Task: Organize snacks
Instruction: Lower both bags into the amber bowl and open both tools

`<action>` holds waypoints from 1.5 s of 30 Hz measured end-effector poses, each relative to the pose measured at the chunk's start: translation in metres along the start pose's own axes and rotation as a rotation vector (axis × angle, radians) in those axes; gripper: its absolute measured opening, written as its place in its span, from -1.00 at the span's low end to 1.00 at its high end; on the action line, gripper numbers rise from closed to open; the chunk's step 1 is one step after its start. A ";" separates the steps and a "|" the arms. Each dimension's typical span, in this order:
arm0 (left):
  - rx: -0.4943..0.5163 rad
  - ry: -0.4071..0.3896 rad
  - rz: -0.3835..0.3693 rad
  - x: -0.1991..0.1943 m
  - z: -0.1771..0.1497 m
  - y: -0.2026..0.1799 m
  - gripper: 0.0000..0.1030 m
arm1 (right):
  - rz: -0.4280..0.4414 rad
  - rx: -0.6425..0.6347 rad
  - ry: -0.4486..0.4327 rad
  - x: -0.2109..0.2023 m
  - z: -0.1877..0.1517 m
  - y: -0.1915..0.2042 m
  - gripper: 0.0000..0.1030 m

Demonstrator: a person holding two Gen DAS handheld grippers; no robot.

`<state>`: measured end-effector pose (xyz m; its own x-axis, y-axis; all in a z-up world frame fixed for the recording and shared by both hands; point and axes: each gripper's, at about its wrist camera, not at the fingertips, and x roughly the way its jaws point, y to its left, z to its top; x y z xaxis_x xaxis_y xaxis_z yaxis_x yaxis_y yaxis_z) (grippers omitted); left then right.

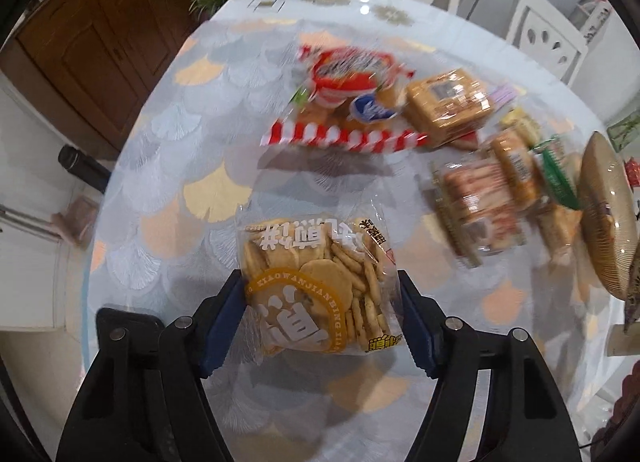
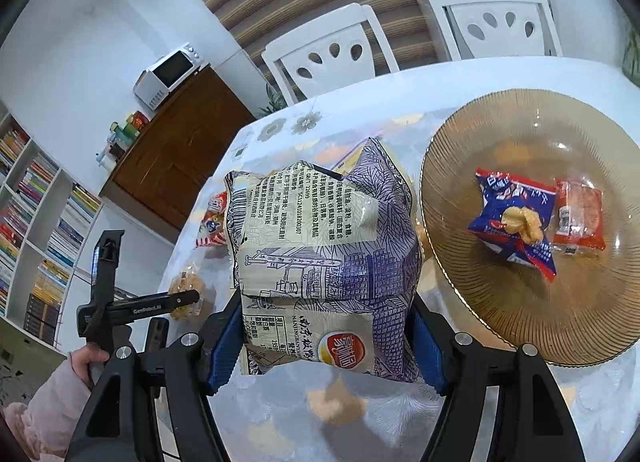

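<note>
A clear bag of round crackers (image 1: 320, 282) lies on the patterned tablecloth. My left gripper (image 1: 320, 278) stands over it, its blue pads against the bag's two side edges. My right gripper (image 2: 326, 302) is shut on a cream and purple chip bag (image 2: 320, 238), held above the table just left of a ribbed amber plate (image 2: 520, 326). On the plate lie a blue packet (image 2: 516, 221) and a red packet (image 2: 580, 217). In the right wrist view a hand in a pink sleeve (image 2: 52, 402) holds the left gripper at the left, over the cracker bag (image 2: 186, 290).
Farther back on the table lie a red and white striped bag (image 1: 348, 101), an orange packet (image 1: 448, 101) and several blurred packets (image 1: 488, 201) beside the plate (image 1: 608, 213). White chairs (image 2: 332, 57) stand behind the table. A brown cabinet (image 2: 176, 157) is to the left.
</note>
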<state>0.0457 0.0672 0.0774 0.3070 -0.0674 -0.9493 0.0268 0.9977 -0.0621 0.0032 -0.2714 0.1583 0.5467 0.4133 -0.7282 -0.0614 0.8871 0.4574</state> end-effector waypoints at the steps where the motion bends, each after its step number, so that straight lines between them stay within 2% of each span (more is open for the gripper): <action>1: 0.015 -0.011 -0.003 -0.008 0.003 -0.007 0.36 | 0.006 0.002 -0.002 -0.002 0.002 0.000 0.38; 5: 0.052 -0.050 -0.026 -0.030 0.026 -0.028 0.36 | 0.010 0.007 -0.015 -0.011 0.017 0.000 0.38; 8: 0.108 -0.091 -0.036 -0.054 0.043 -0.059 0.36 | 0.001 0.012 -0.049 -0.028 0.039 -0.004 0.38; 12: 0.186 -0.139 -0.094 -0.077 0.063 -0.102 0.36 | -0.008 0.030 -0.096 -0.054 0.067 -0.016 0.38; 18: 0.339 -0.199 -0.199 -0.099 0.084 -0.191 0.36 | -0.106 0.066 -0.161 -0.093 0.094 -0.052 0.38; 21: 0.419 -0.191 -0.279 -0.098 0.078 -0.244 0.36 | -0.146 0.116 -0.163 -0.104 0.093 -0.079 0.40; 24: 0.476 -0.160 -0.322 -0.085 0.067 -0.282 0.44 | -0.172 0.173 -0.143 -0.106 0.082 -0.106 0.44; 28: 0.529 -0.045 -0.364 -0.056 0.051 -0.326 0.50 | -0.248 0.240 -0.078 -0.097 0.063 -0.136 0.46; 33: 0.545 -0.014 -0.373 -0.047 0.049 -0.330 0.50 | -0.255 0.306 -0.085 -0.104 0.051 -0.155 0.46; 36: 0.537 -0.018 -0.345 -0.049 0.050 -0.324 0.50 | -0.243 0.339 -0.100 -0.107 0.050 -0.156 0.47; 40: 0.503 -0.021 -0.312 -0.046 0.057 -0.299 0.50 | -0.219 0.351 -0.113 -0.101 0.056 -0.144 0.47; 45: 0.446 -0.055 -0.238 -0.048 0.072 -0.252 0.50 | -0.190 0.297 -0.115 -0.080 0.080 -0.110 0.47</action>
<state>0.0923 -0.1818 0.1611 0.2923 -0.3050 -0.9064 0.5018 0.8557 -0.1261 0.0329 -0.4181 0.2068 0.6166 0.2058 -0.7599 0.2865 0.8404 0.4601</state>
